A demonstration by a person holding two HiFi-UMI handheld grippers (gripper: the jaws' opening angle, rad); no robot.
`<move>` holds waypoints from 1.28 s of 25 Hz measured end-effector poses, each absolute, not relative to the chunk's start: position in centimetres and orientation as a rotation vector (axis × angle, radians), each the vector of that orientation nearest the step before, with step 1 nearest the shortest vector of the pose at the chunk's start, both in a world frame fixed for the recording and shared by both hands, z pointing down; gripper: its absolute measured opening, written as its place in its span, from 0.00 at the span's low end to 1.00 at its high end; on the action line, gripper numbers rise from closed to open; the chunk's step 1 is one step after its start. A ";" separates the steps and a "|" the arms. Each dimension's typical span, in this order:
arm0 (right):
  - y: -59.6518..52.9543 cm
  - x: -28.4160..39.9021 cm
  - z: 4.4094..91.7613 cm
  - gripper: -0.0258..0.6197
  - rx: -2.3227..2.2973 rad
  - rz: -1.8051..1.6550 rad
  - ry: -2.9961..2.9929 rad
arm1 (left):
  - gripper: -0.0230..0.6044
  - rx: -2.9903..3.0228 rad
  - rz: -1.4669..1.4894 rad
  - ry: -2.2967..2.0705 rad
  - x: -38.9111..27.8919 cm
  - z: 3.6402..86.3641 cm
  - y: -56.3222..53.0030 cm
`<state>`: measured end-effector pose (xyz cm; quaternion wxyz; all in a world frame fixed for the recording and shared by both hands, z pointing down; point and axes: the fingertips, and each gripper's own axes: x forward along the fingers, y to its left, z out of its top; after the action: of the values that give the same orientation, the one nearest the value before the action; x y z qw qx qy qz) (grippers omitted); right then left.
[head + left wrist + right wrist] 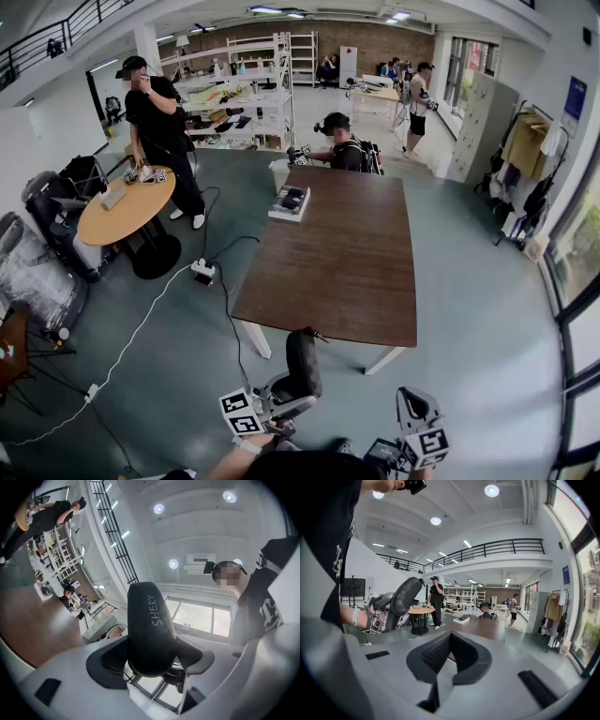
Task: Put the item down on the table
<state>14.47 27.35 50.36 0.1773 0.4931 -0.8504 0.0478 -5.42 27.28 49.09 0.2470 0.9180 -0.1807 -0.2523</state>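
A black oblong padded item (pixel 303 366) printed SHERY stands upright between the jaws of my left gripper (pixel 281 405), which is shut on its lower end. In the left gripper view the item (pixel 149 630) points up at the ceiling. The gripper holds it low in the head view, off the near edge of the brown table (pixel 347 262). To the right of it, my right gripper (pixel 417 408) has its jaws together with nothing in them. The right gripper view looks over its shut jaws (pixel 449 654) toward the table (pixel 485 626), with the held item (pixel 405 597) at the left.
A stack of dark objects (pixel 290 202) lies at the table's far left corner, and a person (pixel 342 150) sits at the far end. A round wooden table (pixel 127 208) with a standing person (pixel 159 122) is to the left. A power strip (pixel 202 270) and cables lie on the floor.
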 end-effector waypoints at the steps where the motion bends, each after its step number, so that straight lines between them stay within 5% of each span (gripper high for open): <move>1: 27.3 14.7 50.7 0.02 1.401 0.129 -2.427 | 0.54 2.505 -0.687 -0.491 -5.1 49.1 27.3; 13: 26.5 17.4 51.6 0.02 1.456 0.192 -2.469 | 0.54 2.541 -0.635 -0.475 -1.9 49.1 28.0; 32: 27.0 10.6 52.9 0.02 1.462 0.258 -2.449 | 0.54 2.490 -0.704 -0.454 -8.2 49.2 28.3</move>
<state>10.55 26.97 52.87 0.1383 0.5057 -0.8469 0.0891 -8.16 28.31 49.17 0.2546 0.9166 -0.1672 -0.2590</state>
